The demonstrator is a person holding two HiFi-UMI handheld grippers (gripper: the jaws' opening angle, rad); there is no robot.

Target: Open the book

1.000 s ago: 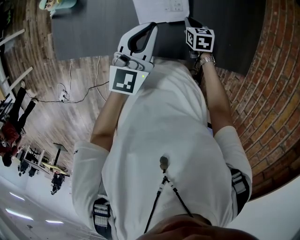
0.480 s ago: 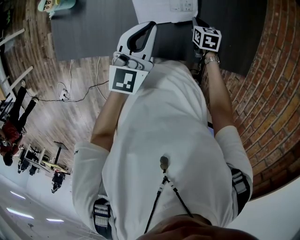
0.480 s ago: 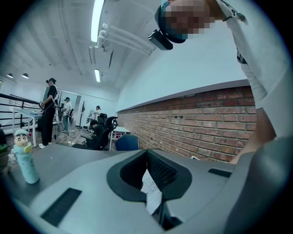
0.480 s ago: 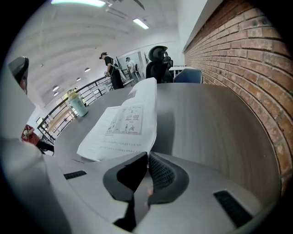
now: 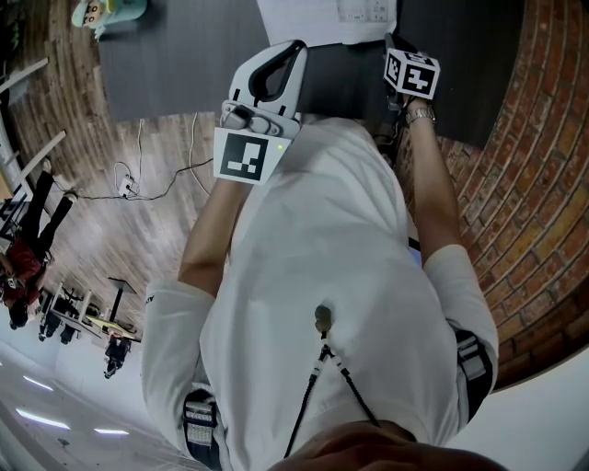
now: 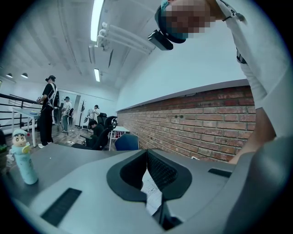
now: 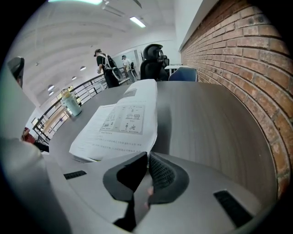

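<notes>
**Itemising book, bench and two grippers**

Head view: book [image 5: 317,20], white, flat on the dark bench [image 5: 175,64] at the picture's top edge, beyond the person's white shirt [image 5: 322,258]. The left gripper [image 5: 294,50] reaches to the book's near left corner. The right gripper [image 5: 394,42] is at the book's right edge. Each marker cube carries a black-and-white square pattern and no lettering. A bottle [image 5: 106,11] is at the bench's far left, well apart from the book.

Left gripper view: fingers [image 6: 160,172] pressed together at the tips. A strip of printed white paper shows in the slot behind the tips; whether it is nipped there or only seen through cannot be told. The bottle, topped with a cartoon figure, stands at left.

Right gripper view: fingers [image 7: 161,176] closed tip to tip, holding nothing. The book lies ahead and to their left, its near right corner just beyond the tips. Its long axis runs away from the fingers, alongside the brick wall [image 7: 238,59]. The top sheet has boxed diagrams and lines of print, too small to read. Judgement: the right hand is nearer a free edge, and that corner looks the likeliest place to lift.
</notes>
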